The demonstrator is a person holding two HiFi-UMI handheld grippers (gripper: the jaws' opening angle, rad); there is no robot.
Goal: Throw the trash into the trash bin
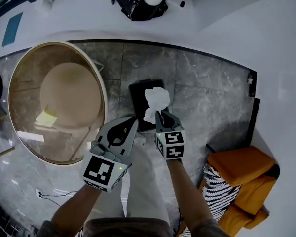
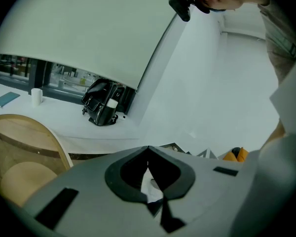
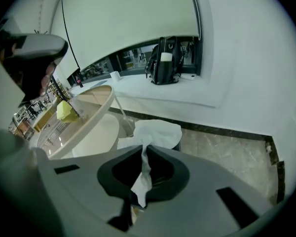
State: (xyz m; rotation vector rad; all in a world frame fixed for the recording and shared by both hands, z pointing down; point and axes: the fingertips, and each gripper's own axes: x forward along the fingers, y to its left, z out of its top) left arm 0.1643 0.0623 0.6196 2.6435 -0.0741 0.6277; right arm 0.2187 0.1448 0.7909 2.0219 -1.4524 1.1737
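a: where's the head view?
b: high up, facing steeply down at the floor point(image 1: 212, 83), left claw point(image 1: 133, 121) and right claw point(image 1: 163, 114).
a: the claw views?
b: close behind their jaws, looking outward; all share the black bag point(image 1: 138, 1).

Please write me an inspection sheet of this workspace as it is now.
Surface: grey marble floor.
Job's things: white tissue, over the black trash bin standing on the floor.
Clutter: yellow notes and a white strip on the round glass table.
Grippers: right gripper shut on the tissue; left gripper jaws together, nothing clearly held.
Cables: thin cable on the floor.
Surroundings: black bag on the white ledge; orange chair with striped cushion.
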